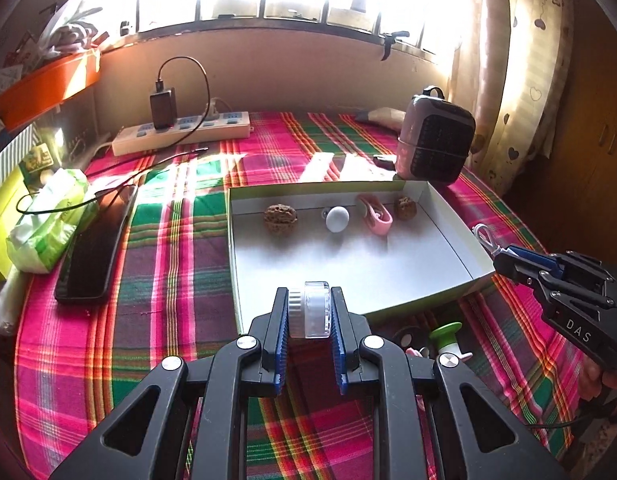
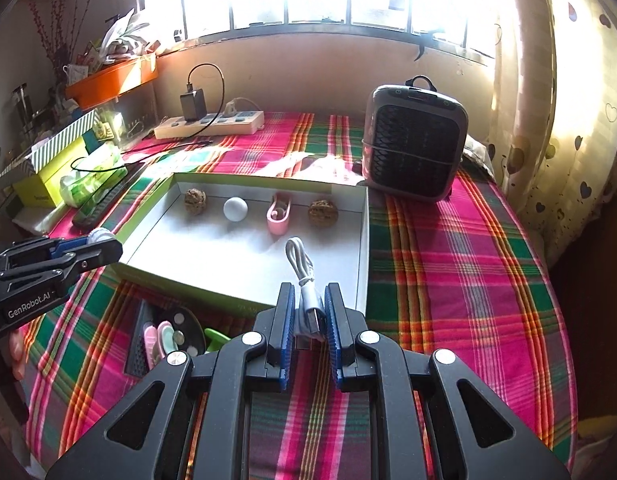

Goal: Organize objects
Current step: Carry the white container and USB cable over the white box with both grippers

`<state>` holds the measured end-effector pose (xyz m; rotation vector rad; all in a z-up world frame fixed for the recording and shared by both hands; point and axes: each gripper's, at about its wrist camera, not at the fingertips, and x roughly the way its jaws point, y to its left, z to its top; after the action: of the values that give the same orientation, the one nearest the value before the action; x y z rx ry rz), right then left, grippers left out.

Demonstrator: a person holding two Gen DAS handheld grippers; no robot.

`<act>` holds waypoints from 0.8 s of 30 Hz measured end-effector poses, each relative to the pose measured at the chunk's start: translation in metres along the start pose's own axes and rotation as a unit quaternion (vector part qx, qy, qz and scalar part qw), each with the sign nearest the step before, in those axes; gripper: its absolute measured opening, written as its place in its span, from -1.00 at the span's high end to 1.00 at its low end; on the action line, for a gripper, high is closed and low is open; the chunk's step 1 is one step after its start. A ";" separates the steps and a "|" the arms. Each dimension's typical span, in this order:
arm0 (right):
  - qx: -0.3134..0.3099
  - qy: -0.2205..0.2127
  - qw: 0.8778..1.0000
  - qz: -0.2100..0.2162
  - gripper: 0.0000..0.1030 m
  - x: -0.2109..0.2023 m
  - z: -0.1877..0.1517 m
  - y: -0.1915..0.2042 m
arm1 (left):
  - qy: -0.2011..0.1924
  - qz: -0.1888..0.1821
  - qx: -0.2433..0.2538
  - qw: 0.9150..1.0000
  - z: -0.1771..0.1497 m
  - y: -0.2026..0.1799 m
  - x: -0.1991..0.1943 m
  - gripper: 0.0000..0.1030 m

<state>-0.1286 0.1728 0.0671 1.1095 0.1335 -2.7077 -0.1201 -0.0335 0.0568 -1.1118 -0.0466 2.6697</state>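
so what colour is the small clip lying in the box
Pink plastic clip, clearest in the right wrist view.

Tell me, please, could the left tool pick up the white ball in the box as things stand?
Probably not yet. The path over the box's near wall to the white ball looks free, but the left tool is shut on a small clear jar, so it would have to set that down first.

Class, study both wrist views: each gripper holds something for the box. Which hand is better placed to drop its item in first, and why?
Probably the right. The right gripper, shut on the white cable, looks nearer the white box, its cable showing against the box floor. The left gripper holds the small clear jar short of the near rim.
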 end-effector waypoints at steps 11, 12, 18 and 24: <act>0.012 0.031 0.999 0.009 0.68 0.041 0.035 -0.009 | 0.008 0.000 -0.003 1.000 0.034 0.006 0.030 0.67; 0.016 0.035 0.999 0.010 0.68 0.045 0.036 -0.010 | 0.011 0.003 -0.005 1.000 0.035 0.007 0.034 0.67; 0.012 0.062 0.998 0.010 0.68 0.069 0.038 -0.009 | 0.031 0.014 0.001 0.999 0.038 0.010 0.054 0.67; -0.002 0.080 0.997 0.016 0.68 0.083 0.037 -0.004 | 0.045 0.019 0.003 0.999 0.037 0.010 0.068 0.67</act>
<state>-0.2123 0.1578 0.0357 1.3142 0.1451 -2.5876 -0.1939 -0.0248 0.0346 -1.2407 -0.0006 2.6464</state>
